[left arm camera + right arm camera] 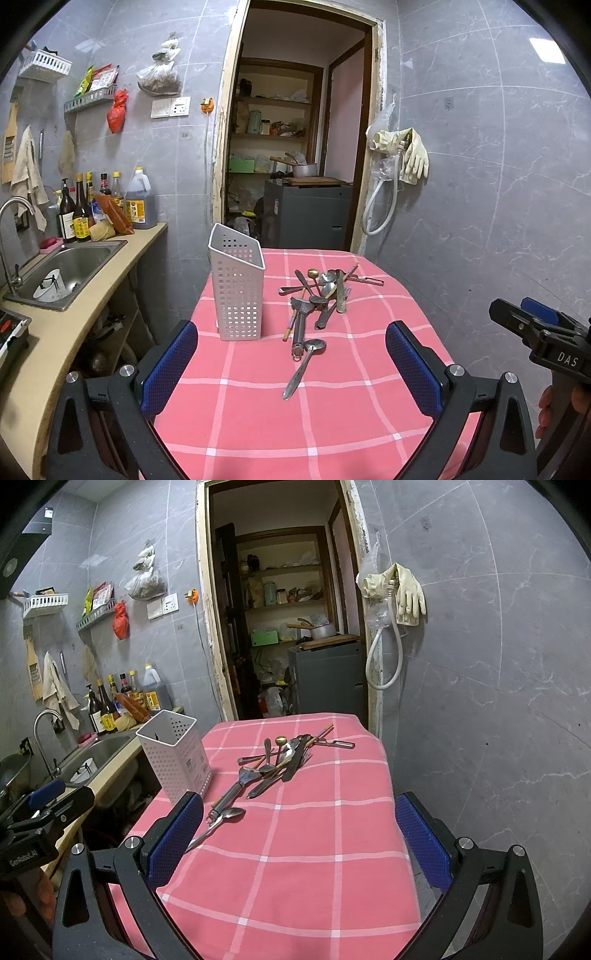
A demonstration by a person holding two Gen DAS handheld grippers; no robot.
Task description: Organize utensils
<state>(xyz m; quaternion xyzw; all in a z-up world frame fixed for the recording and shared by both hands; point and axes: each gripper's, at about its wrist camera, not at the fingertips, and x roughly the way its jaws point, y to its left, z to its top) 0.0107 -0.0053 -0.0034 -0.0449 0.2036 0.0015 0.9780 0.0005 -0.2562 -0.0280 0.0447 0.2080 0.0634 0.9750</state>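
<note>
Several utensils [321,295] lie tangled in a heap at the centre of the left wrist view, on the far half of the desk [258,424], with one spoon [304,365] lying loose just below the heap and a white perforated holder [238,284] standing upright to its left, apart from the pile. The likeliest trouble is the tangle itself: pulling one handle could drag its neighbours along or flick a piece off the desk's right edge, since chopsticks, spoons and a peeler cross over one another. The light, tall holder could also tip if a utensil strikes its rim at an angle. The left gripper [291,365] and right gripper [299,834] both hover low in their frames with fingers spread wide and empty. The desk wears a pink checked cloth [295,867], which may slide or bunch under a scraping grasp. Around it, grey tiled walls, a sink [70,266] with bottles at the left, and an open doorway at the top centre.
</note>
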